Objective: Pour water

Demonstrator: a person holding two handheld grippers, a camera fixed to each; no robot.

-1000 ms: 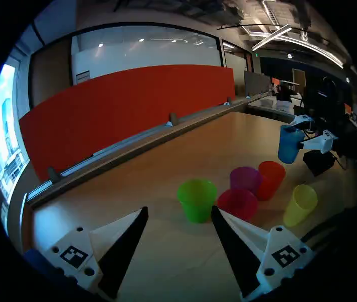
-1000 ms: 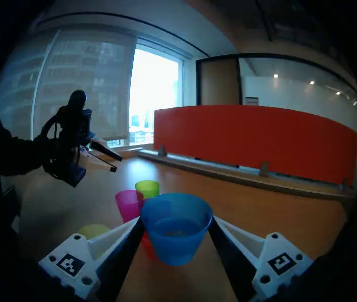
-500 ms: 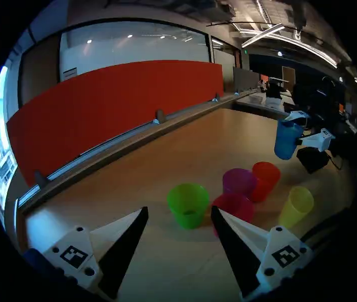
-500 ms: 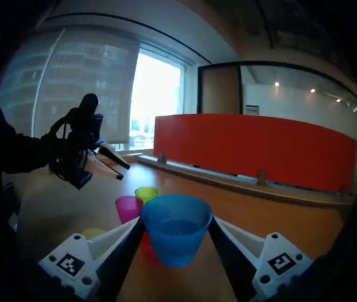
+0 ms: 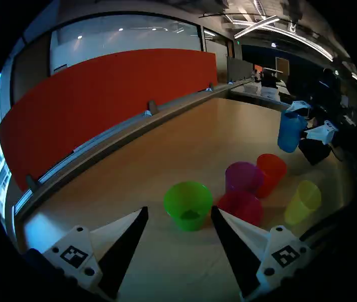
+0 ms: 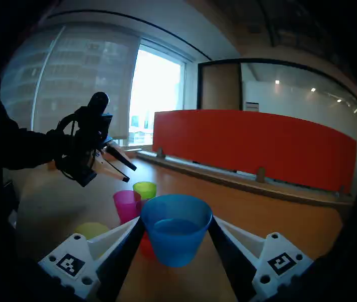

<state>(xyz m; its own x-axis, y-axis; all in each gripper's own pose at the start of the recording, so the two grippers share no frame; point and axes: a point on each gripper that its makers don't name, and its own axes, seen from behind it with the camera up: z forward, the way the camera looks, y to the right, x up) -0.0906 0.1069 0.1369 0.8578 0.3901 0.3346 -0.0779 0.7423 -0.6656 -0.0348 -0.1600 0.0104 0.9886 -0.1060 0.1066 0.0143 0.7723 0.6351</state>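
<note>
Wooden tabletop [image 5: 188, 136] ran along a red partition [image 5: 103, 95]; in the right gripper view a dark sleeve [image 6: 22, 148] held the left tongs [image 5: 178, 208] above the tabletop; left tongs gaped wide, empty; right tongs [image 6: 176, 219] gripped the blue cup [image 6: 176, 236] on both sides, upright, lifted off the tabletop, water inside; on the tabletop below, a tight cluster: green cup [image 5: 187, 205] nearest the left tongs, pink cup [image 5: 241, 206] just beside it, purple cup [image 5: 243, 176] and red cup [image 5: 270, 171] behind; yellow cup [image 5: 303, 201] slightly apart.
</note>
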